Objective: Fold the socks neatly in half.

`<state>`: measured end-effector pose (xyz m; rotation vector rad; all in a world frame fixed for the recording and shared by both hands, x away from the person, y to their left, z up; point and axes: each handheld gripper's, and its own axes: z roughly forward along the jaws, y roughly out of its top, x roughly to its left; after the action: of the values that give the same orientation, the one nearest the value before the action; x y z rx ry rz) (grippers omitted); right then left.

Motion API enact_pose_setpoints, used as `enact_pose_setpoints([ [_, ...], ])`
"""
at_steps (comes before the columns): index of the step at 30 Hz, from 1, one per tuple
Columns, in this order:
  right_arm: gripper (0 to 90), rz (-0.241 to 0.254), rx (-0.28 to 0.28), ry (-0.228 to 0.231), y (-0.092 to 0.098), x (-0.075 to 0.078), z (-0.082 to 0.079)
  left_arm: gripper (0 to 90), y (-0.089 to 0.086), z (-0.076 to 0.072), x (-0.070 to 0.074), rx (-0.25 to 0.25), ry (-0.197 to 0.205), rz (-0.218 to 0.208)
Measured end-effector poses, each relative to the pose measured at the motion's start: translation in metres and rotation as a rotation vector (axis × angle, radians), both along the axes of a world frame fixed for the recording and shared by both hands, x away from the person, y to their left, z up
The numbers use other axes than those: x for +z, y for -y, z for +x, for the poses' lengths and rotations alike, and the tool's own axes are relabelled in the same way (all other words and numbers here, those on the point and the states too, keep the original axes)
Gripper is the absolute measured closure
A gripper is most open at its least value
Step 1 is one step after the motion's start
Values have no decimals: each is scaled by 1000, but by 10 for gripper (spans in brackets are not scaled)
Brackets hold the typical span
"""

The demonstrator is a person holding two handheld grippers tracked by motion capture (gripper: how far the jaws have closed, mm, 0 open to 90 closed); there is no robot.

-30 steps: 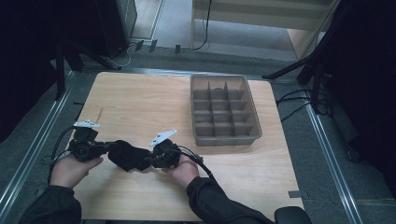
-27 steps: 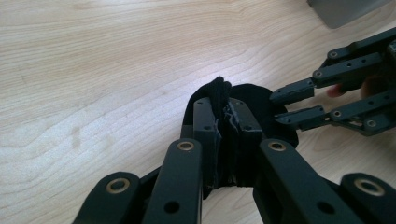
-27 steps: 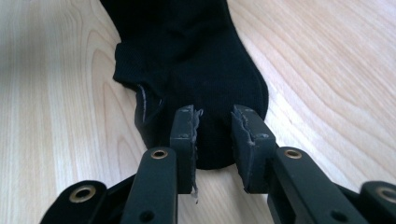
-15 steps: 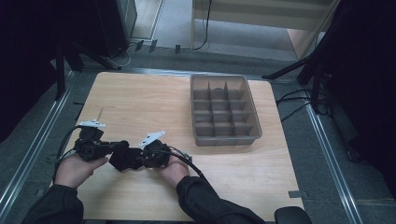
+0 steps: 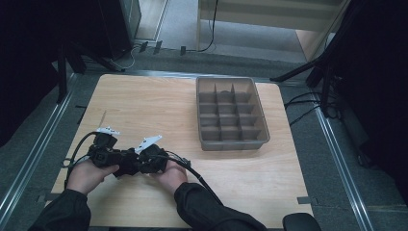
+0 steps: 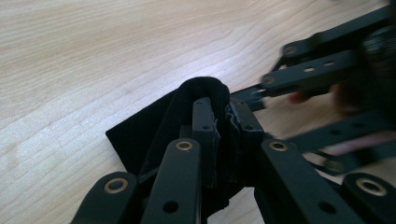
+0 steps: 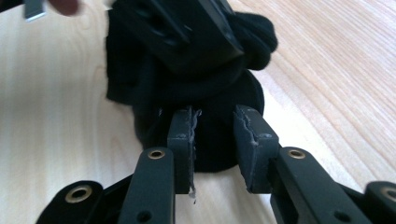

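A grey divided tray [image 5: 232,111] sits on the wooden table [image 5: 154,106] — right half.

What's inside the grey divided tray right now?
The grey divided tray on the wooden table looks empty in the compartments the high view shows. Its near wall covers the floor of the front row, so that row cannot be checked.

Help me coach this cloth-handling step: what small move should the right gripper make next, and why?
Probably close the right gripper on the soft black cloth bundle. Its jaws have just been opening and stand apart with the cloth between them, pads not pressing. The left gripper is shut on the cloth above the light wooden table. A second grip would let both hands work the cloth.
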<state>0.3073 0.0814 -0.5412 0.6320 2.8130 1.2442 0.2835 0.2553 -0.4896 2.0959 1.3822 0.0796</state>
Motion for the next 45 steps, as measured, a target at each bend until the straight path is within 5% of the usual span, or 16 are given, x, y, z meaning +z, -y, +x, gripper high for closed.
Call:
enact_pose_setpoints([
  [13,683,5,-44,20,47,14,5,806,3,3,-20,-52,-31,58],
  [23,686,6,-49,17,48,13,4,765,0,3,-22,-62,-32,13],
  [27,686,8,-49,21,47,13,4,702,-2,3,-18,-52,-50,-24],
  [38,694,14,-58,13,52,19,10,607,-15,-5,6,-6,-2,-98],
  [45,735,16,-40,1,44,26,12,691,-32,-15,18,42,28,-59],
])
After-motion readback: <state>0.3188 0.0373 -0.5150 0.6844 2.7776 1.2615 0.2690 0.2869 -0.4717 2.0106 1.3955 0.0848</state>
